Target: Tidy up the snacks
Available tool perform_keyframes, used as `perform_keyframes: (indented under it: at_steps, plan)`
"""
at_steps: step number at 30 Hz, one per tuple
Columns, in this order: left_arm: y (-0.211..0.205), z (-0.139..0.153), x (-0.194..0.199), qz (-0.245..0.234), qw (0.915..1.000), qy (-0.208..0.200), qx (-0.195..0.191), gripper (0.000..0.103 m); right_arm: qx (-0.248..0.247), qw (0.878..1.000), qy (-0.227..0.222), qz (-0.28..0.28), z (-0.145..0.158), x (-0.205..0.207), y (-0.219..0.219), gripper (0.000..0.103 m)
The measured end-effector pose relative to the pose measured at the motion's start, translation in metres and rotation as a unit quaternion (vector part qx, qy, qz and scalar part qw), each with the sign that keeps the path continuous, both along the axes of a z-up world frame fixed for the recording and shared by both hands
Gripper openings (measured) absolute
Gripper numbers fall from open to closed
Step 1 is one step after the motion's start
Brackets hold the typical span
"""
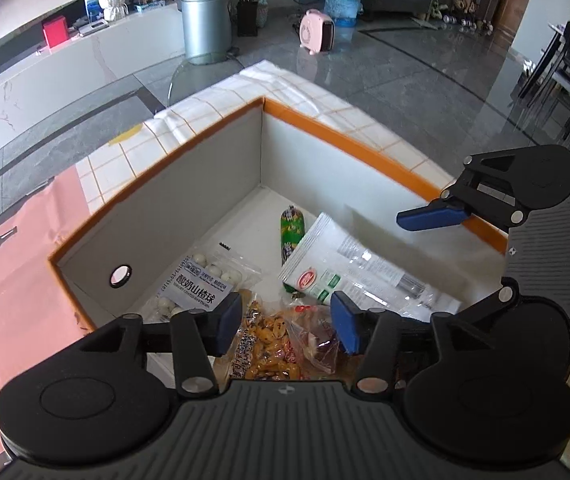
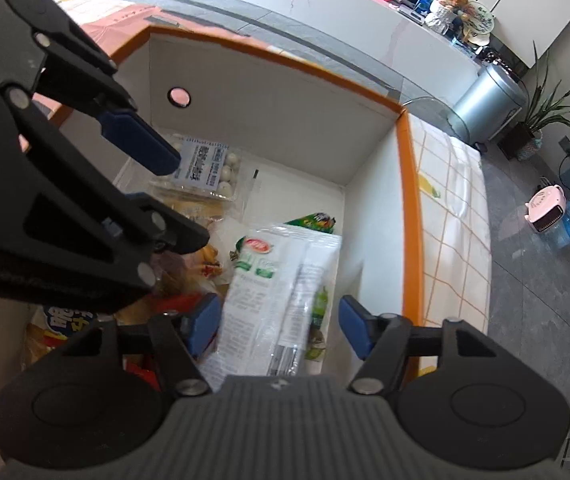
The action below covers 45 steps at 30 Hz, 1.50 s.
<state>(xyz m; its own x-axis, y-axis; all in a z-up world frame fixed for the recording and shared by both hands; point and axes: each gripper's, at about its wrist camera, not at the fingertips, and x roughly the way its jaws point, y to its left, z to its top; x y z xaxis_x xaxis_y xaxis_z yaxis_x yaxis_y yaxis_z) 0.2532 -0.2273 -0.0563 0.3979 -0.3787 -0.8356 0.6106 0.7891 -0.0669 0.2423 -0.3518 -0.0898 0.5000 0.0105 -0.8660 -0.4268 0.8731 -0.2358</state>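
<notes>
1. Left gripper [image 1: 287, 322]: spread wide, empty, above one bag of orange crackers [image 1: 271, 346].
2. Right gripper [image 2: 281, 330]: spread wide, gripping nothing, over one white packet [image 2: 281, 284].
3. Orange-rimmed box [image 1: 205, 148]: also one hawthorn-ball pack [image 1: 197, 284], one green sausage [image 1: 291, 232].

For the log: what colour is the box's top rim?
Orange, over pale grey-white walls. The box rim shows best in the left wrist view.

A checked tablecloth [image 1: 213, 108] (white, orange lines) carries the orange-rimmed box [image 1: 365, 148].
</notes>
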Motion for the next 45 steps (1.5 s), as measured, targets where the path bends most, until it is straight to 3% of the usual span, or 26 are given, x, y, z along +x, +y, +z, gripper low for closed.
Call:
perform_keyframes:
  at_steps: [2,6,13,20,29,31,34,40,45]
  plan:
    - [0.006,0.011,-0.005,0.008,0.9998,-0.011,-0.014,0.065,-0.002,1.0,-0.012,-0.008,0.012,-0.005,-0.001,0.075]
    - [0.023,0.039,-0.026,0.023,0.9977,-0.051,-0.039,0.066,0.004,0.999,-0.03,-0.033,0.035,-0.023,-0.001,0.076]
    - [0.061,0.081,-0.059,0.063,0.991,-0.095,-0.071,0.066,0.077,0.992,-0.056,-0.086,0.081,-0.059,-0.005,0.076]
    - [0.095,0.099,-0.105,0.09,0.983,-0.141,-0.076,0.066,0.142,0.977,-0.091,-0.13,0.103,-0.109,0.012,0.076]
    - [0.119,0.096,-0.165,0.139,0.9678,-0.201,-0.059,0.067,0.196,0.951,-0.163,-0.175,0.121,-0.181,0.046,0.078]
    - [0.121,0.093,-0.178,0.151,0.962,-0.222,-0.048,0.079,0.203,0.945,-0.177,-0.185,0.12,-0.193,0.052,0.082]
    - [0.126,0.084,-0.191,0.161,0.9557,-0.244,-0.036,0.084,0.205,0.938,-0.194,-0.2,0.116,-0.212,0.063,0.082]
    - [0.133,0.066,-0.198,0.183,0.9589,-0.216,-0.021,0.084,0.199,0.929,-0.199,-0.239,0.095,-0.236,0.076,0.082]
    - [0.135,0.058,-0.204,0.171,0.9641,-0.202,-0.019,0.084,0.198,0.925,-0.185,-0.266,0.083,-0.243,0.079,0.082]
